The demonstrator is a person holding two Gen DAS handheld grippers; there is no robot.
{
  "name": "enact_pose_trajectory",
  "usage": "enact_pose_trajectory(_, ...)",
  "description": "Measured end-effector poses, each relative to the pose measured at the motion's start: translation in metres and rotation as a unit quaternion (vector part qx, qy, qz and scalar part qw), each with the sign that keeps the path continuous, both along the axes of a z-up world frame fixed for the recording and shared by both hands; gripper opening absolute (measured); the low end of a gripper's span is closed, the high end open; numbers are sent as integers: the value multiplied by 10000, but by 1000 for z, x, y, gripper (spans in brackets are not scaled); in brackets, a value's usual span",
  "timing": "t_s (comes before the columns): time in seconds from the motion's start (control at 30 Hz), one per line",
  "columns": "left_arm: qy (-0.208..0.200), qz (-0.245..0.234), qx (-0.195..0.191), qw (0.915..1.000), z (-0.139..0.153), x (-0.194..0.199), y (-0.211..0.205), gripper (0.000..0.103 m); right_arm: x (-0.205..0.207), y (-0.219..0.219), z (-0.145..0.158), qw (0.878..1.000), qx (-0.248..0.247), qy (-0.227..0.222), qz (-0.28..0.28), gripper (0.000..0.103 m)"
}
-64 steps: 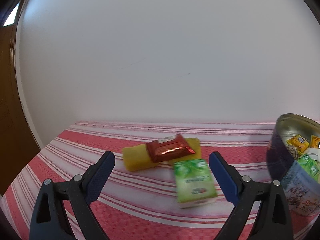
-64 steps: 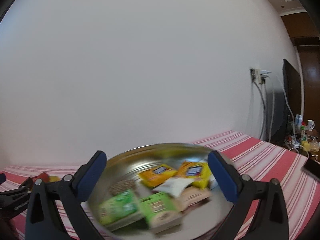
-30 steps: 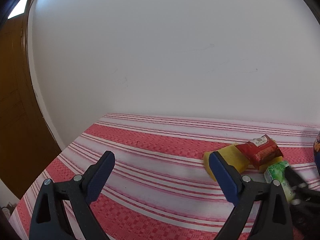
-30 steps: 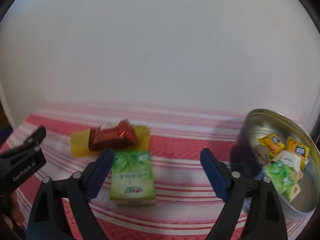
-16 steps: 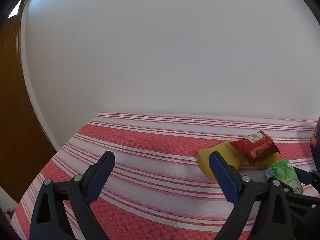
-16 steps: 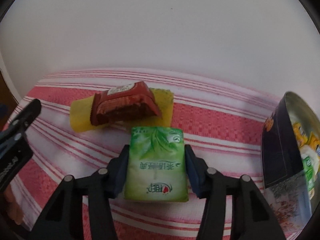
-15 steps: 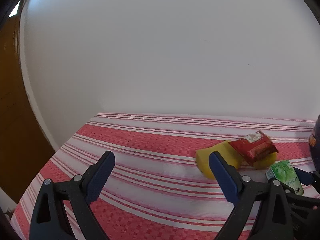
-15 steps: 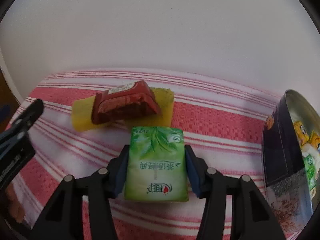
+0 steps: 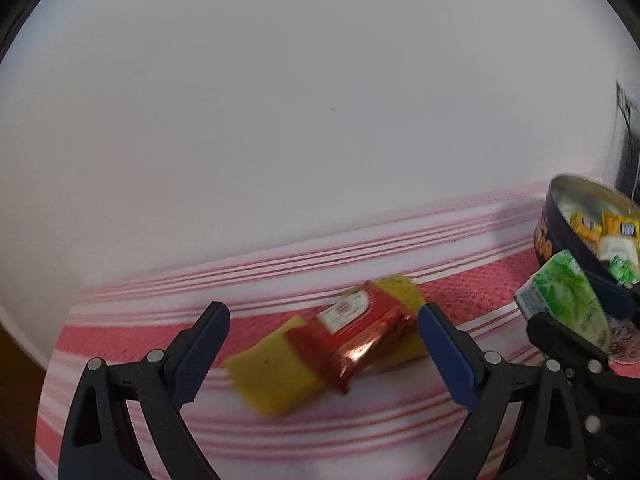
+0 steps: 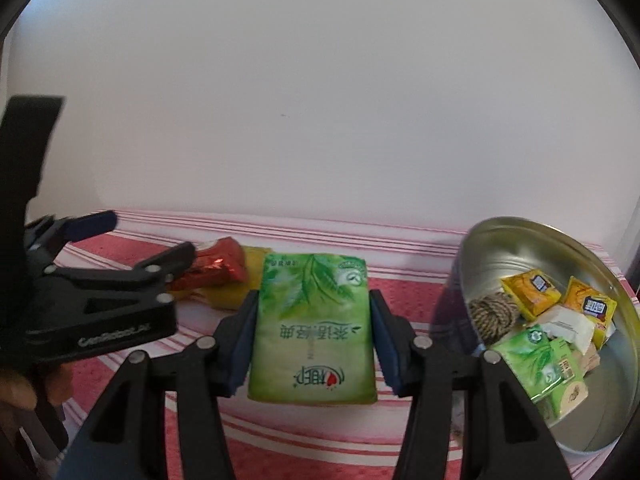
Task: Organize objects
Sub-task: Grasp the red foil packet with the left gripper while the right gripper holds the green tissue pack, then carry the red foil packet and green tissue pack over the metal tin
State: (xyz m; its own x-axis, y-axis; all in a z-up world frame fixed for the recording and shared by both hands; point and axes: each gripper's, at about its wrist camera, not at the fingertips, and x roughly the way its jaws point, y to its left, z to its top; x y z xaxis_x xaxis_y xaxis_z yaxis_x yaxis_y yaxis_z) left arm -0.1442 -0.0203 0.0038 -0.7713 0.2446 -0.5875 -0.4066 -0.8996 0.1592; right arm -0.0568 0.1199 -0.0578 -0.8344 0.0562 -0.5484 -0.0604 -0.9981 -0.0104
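Observation:
My right gripper is shut on a green tissue pack and holds it above the striped cloth; the pack also shows in the left wrist view. A round metal tin with several small packets stands to its right and shows in the left wrist view too. My left gripper is open and empty, its fingers on either side of a red foil snack pack that lies on a yellow sponge. The left gripper appears at the left of the right wrist view.
A red and white striped cloth covers the table, which meets a plain white wall. A socket with cables is on the wall at the far right.
My right gripper has lifted the green tissue pack off the cloth, and the tin now shows nearer in its view. My left gripper has swung right, and the red pack and sponge now lie between its fingers.

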Motion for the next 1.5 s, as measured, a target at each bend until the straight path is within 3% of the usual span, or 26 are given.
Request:
enact_pose_trajectory(0.17, -299, -80, -280, 9991, -17, -24, 16, 96, -6, 14, 1, 9998, -166, -85, -70, 53)
enact_pose_trajectory(0.2, -408, -90, -240, 9988, -19, -28, 15, 92, -7, 18, 0, 9998, -175, -90, -71, 53)
enact_pose_trajectory(0.23, -495, -86, -210, 9985, -21, -31, 15, 77, -5, 17, 1, 9997, -192, -94, -72, 53)
enact_pose_trajectory(0.3, -821, -136, 0, 9965, -28, -38, 9, 59, -6, 19, 1, 9996, -227, -117, -73, 53)
enact_pose_trajectory(0.37, -956, -186, 288, 9948, -28, -40, 1, 53, -7, 20, 1, 9996, -232, -141, -80, 53)
enact_pose_trajectory(0.4, -973, -197, 330, 9945, -27, -40, -1, 47, -8, 20, 1, 9996, -233, -151, -79, 53)
enact_pose_trajectory(0.53, -808, -112, 310, 9962, -26, -31, -3, 42, -9, 19, 1, 9997, -187, -167, -64, 53)
enact_pose_trajectory(0.87, -110, 742, 581, 9955, -1, 11, -9, 41, -4, 28, 11, 9991, -327, 162, -208, 53)
enact_pose_trajectory(1.13, 429, 1258, 465, 9900, 7, 61, -6, 42, 8, 36, 18, 9975, -363, 504, -322, 53)
enact_pose_trajectory(1.3, 293, 1111, 732, 9907, 5, 82, -11, 42, 12, 39, 6, 9971, -349, 583, -343, 53)
enact_pose_trajectory(1.5, 224, 1106, 747, 9908, -2, 92, -12, 42, 25, 42, 6, 9968, -107, 711, -350, 53)
